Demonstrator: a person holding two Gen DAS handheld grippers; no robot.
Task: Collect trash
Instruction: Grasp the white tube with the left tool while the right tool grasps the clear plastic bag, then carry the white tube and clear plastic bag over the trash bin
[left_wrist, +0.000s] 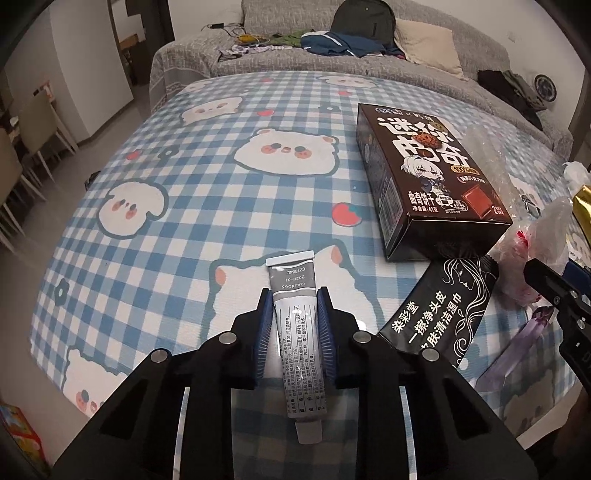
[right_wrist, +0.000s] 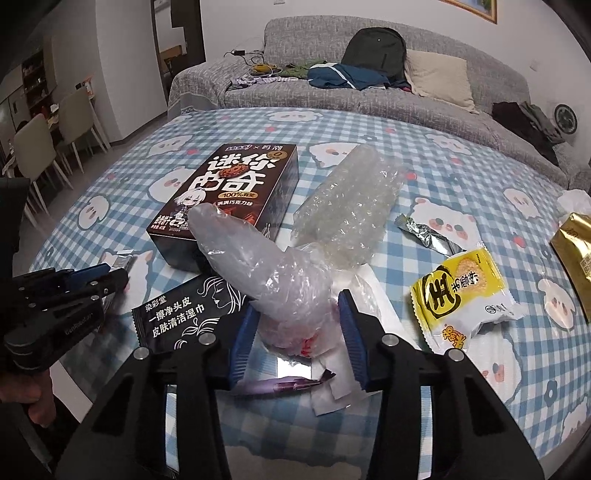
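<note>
A grey and white ointment tube (left_wrist: 295, 332) lies on the blue checked tablecloth (left_wrist: 192, 229), its crimped end pointing away. My left gripper (left_wrist: 295, 299) is shut on it, one blue pad against each side. In the right wrist view a crumpled clear plastic bag (right_wrist: 280, 280) with red print sits between the blue pads of my right gripper (right_wrist: 297, 306), which press on its bunched lower end. The left gripper (right_wrist: 110, 277) shows at that view's left edge. The right gripper (left_wrist: 546, 284) shows at the left view's right edge.
A dark cookie box (right_wrist: 236, 192), a black wipe sachet (right_wrist: 184, 314), bubble wrap (right_wrist: 351, 210), a silver wrapper (right_wrist: 424, 232), a yellow cracker packet (right_wrist: 465, 295), a gold packet (right_wrist: 572, 251) and a purple wrapper (right_wrist: 295, 384) lie on the table. A cluttered grey sofa (right_wrist: 369, 99) stands behind.
</note>
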